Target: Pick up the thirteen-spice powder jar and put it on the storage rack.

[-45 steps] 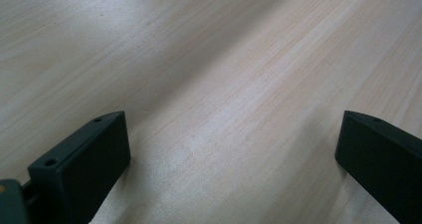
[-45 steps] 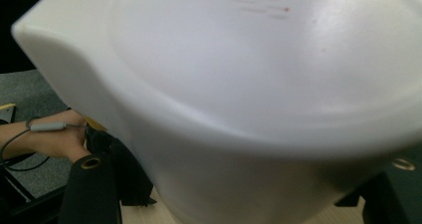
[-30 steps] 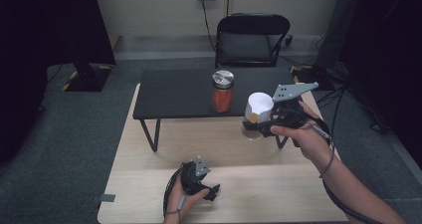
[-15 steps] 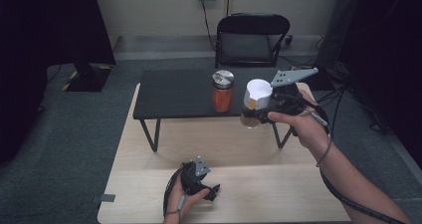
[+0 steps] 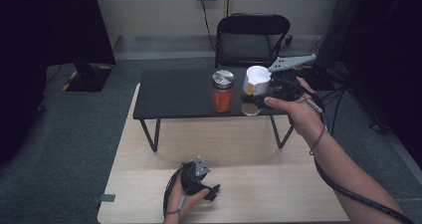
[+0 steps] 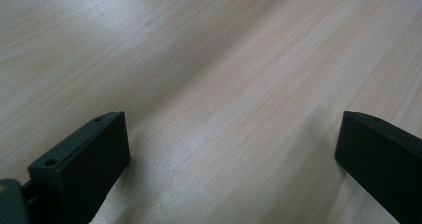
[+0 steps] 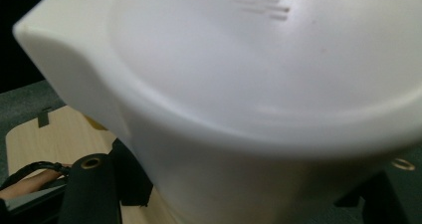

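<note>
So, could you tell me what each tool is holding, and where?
The right tool grips the white cup around its lower body; the left tool holds nothing.

My right gripper has carried the white-lidded bottle up and away from me since a second ago. Then it hung past the black table's near edge, over the light wooden table; now it is over the black top, nearer the orange jar. My forearm reaches further out, and the grey plate on top sits higher.
</note>
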